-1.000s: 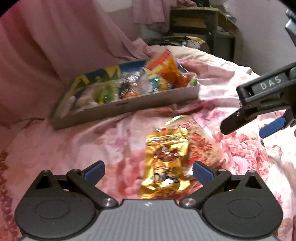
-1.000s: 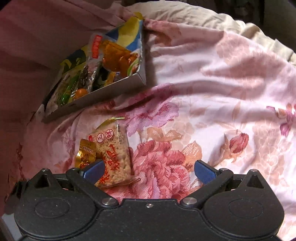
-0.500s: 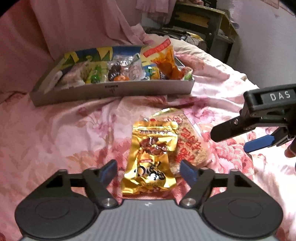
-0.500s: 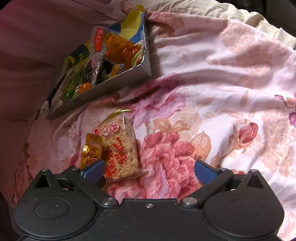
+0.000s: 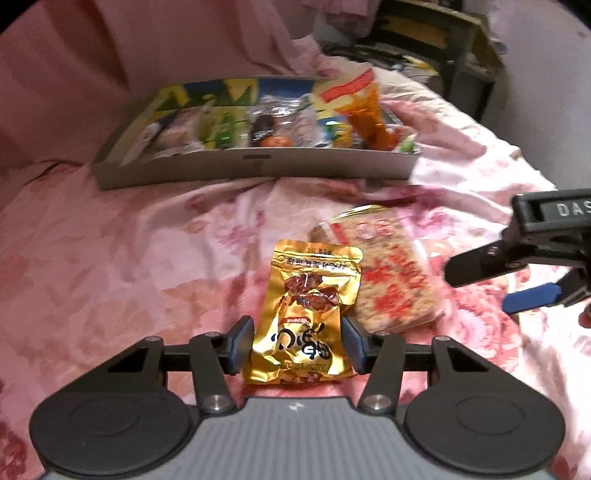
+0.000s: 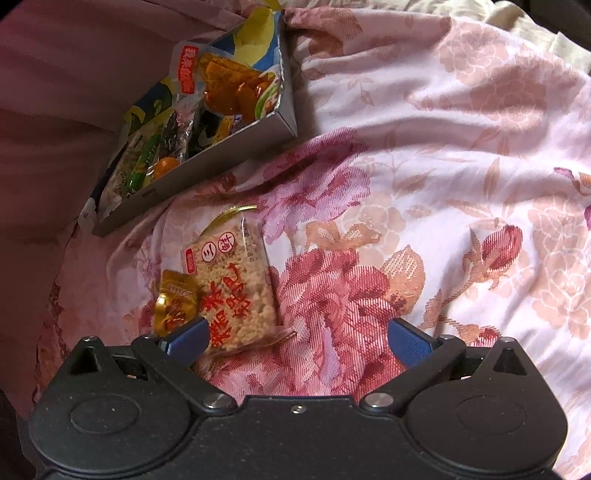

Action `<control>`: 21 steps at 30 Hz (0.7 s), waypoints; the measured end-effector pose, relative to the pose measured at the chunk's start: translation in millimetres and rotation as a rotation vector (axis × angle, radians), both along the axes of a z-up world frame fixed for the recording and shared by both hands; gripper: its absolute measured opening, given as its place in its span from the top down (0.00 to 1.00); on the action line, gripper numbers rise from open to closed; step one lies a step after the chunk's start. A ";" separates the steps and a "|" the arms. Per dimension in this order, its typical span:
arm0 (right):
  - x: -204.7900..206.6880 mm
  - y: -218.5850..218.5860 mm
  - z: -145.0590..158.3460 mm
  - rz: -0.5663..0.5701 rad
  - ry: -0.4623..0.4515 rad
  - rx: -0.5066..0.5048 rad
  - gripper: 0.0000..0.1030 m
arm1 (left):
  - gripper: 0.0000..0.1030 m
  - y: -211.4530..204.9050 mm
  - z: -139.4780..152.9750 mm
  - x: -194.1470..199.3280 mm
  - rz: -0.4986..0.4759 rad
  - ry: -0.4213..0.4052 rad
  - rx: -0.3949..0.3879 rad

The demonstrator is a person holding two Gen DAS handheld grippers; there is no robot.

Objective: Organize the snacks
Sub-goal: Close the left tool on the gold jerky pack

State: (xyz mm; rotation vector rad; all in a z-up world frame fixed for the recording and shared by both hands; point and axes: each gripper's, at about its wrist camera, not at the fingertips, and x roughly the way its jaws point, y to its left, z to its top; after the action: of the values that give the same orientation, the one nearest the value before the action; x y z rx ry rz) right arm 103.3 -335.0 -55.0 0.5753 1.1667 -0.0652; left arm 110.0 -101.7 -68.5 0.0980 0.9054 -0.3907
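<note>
A gold snack packet lies on the flowered bedspread, partly over a clear rice-cracker packet with red writing. My left gripper has its jaws on either side of the gold packet's lower half, pads touching its edges. My right gripper is open above the bedspread, its left finger beside the cracker packet and the gold packet. It also shows at the right in the left wrist view. A grey box full of snacks sits behind.
The box holds an orange packet standing up at its right end and several small packets. Pink fabric rises behind the box. Dark furniture stands at the far back. The bedspread extends to the right.
My left gripper has moved forward and down and closed in around the gold packet. My right gripper has shifted slightly and stays open.
</note>
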 end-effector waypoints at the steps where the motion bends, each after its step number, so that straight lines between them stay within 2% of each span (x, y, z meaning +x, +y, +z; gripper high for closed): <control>1: 0.0 -0.8 -0.9 -0.004 0.004 0.007 0.01 | 0.46 2.1 0.8 -0.3 0.023 0.006 0.011; 8: 2.6 4.6 -1.0 0.026 0.001 -0.019 0.01 | 0.46 21.8 2.4 -1.1 0.143 0.054 0.024; 15: 7.7 18.1 -6.5 0.087 -0.007 -0.060 0.01 | 0.46 30.8 1.0 2.2 0.169 0.081 -0.017; 21: 14.9 45.1 -2.1 0.183 -0.099 -0.138 0.01 | 0.44 27.3 -0.1 2.2 0.145 0.089 0.008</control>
State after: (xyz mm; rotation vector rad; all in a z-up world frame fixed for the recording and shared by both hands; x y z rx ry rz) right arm 118.2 -290.0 -57.1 0.3446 1.1040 0.0384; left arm 112.2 -74.3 -68.6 0.0226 0.9961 -0.2582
